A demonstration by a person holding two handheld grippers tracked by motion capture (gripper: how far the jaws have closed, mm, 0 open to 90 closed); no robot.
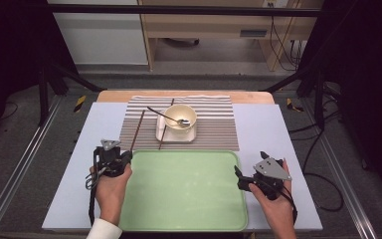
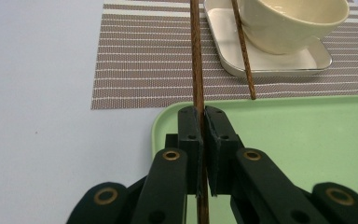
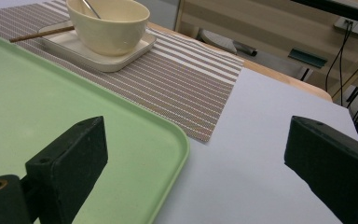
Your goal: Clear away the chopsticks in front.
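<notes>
Over pale surface [image 1: 79, 149], my left tongs [image 2: 203, 122] are pinching a chopstick [image 2: 196, 56] that risks pivoting loose, right tongs [image 3: 205, 154] spread.

Tray [image 1: 184, 199]: smooth matt green plastic. Placemat [image 2: 144, 70]: woven striped cloth, coarse weave. Chopstick [image 2: 196, 56] in left gripper [image 2: 203, 116]: dark wood, faint grain. Bowl [image 3: 108, 23]: glossy cream ceramic look. Square dish [image 2: 279, 63]: smooth, satin white. Spoon [image 1: 171, 118]: shiny metal. Jaw pads: matt black plastic.

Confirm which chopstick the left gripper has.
The left chopstick, lying on the mat clear of the plate; the left gripper is shut on it. The other leans on the plate.
</notes>
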